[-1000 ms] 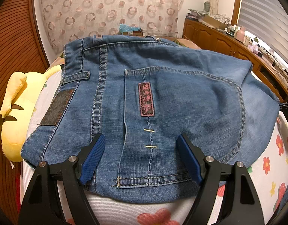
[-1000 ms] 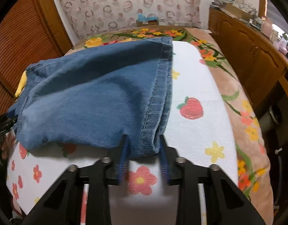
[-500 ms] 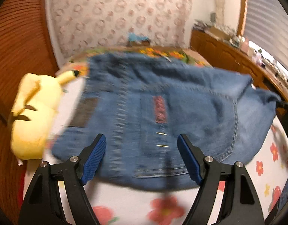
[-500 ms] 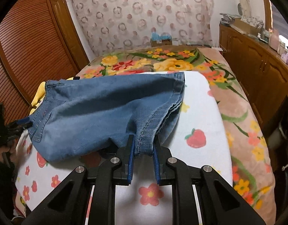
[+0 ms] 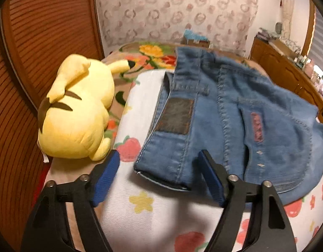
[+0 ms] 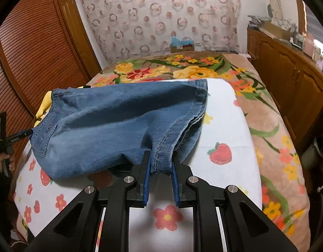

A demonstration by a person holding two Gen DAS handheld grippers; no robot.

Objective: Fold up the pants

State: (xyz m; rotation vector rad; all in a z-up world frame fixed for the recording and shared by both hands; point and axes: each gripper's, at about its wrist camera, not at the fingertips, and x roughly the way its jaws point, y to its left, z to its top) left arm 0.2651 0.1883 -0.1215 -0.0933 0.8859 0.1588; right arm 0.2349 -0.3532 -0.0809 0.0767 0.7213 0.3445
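A: Blue rubber pads [image 6: 147, 178] on the right gripper [image 6: 160, 169] are clamped together on a bunched denim edge of the pants [image 6: 111, 121], aren't they?

B: Yes, the stitched hem fold sits pinched between them, and the cloth rises from the bed there. From that pinch the pants spread away to the left and far side across the white flowered sheet [image 6: 222, 130].

A: And the left gripper [image 5: 159, 168]?

B: Its blue-padded fingers [image 5: 104, 176] stand wide apart, holding nothing. The near waistband corner of the pants [image 5: 205, 126] lies between them, just beyond the tips; whether the right finger touches the denim, I cannot tell.

A: What surrounds them?

B: A yellow plush toy [image 5: 77, 115] rests left of the waistband, near but apart from it. A brown flowered blanket [image 6: 273, 130] runs under the sheet, with wooden cabinets [image 6: 287, 77] on the right and a slatted wooden door [image 6: 33, 56] on the left.
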